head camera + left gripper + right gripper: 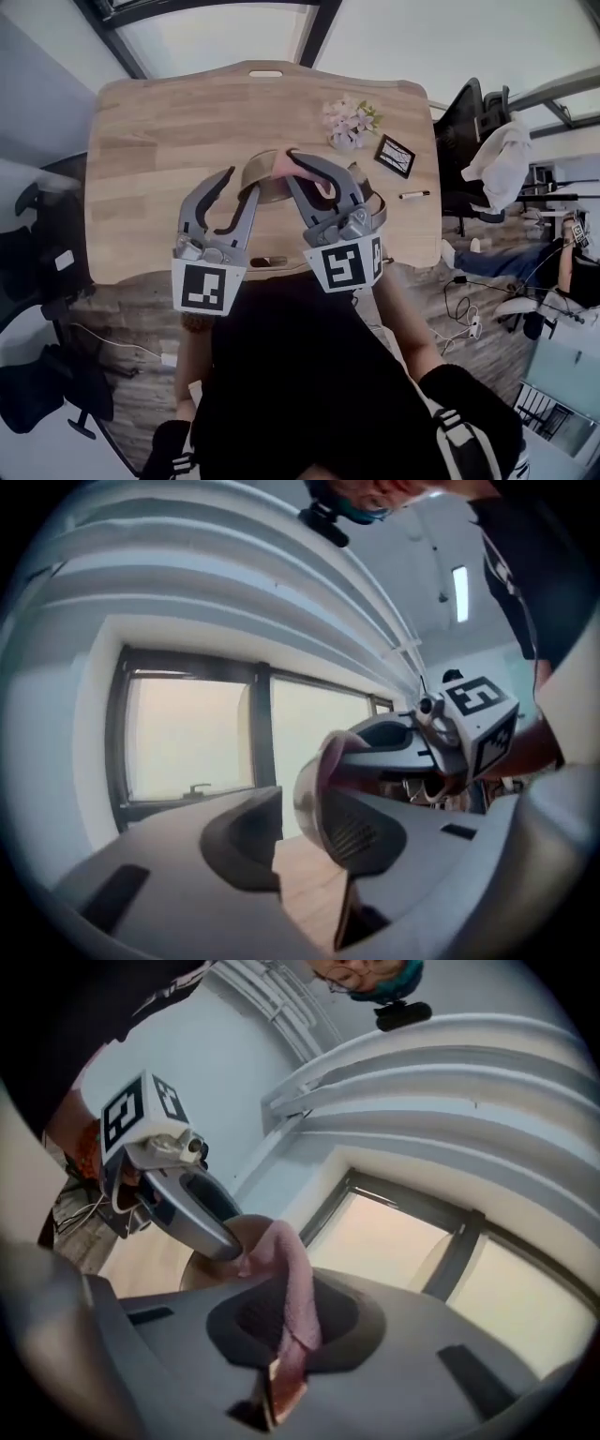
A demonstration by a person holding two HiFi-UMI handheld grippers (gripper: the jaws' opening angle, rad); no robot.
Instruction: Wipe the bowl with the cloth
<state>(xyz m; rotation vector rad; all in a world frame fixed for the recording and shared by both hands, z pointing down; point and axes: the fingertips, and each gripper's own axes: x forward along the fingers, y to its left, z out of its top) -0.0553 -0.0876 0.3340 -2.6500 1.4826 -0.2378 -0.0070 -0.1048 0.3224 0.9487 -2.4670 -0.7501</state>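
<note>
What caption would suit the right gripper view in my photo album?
Right tongs clamp a pink cloth running up to the bowl, left tongs beside it.

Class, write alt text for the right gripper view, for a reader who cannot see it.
The right gripper is shut on a pink cloth that trails up to a brown bowl. The left gripper sits beside the bowl; windows fill the background.

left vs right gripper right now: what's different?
Left gripper has its jaws apart with nothing pinched, while right gripper has its jaws shut on the pink cloth. The right gripper's cloth runs up to the bowl. The left gripper only has one jaw beside the bowl's rim; contact unclear. Both point at the bowl over the wooden table.
</note>
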